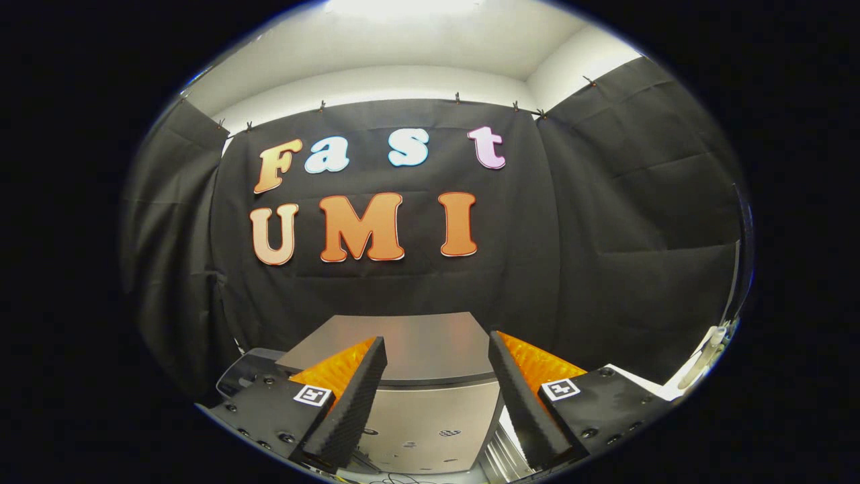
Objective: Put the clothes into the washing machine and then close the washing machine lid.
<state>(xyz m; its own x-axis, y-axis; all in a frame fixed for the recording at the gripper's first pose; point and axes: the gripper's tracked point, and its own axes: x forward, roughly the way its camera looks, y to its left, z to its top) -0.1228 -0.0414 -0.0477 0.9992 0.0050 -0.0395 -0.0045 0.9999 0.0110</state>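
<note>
Standing straight ahead, one washing machine [410,376] sits low against the black cloth wall [605,255], its flat silver top seen between and beyond the two fingers. The gripper [437,349] is spread wide, holding nothing and touching nothing. Open air lies above the machine's top, with its front edge just past the fingertips. I see no clothes from here.
</note>
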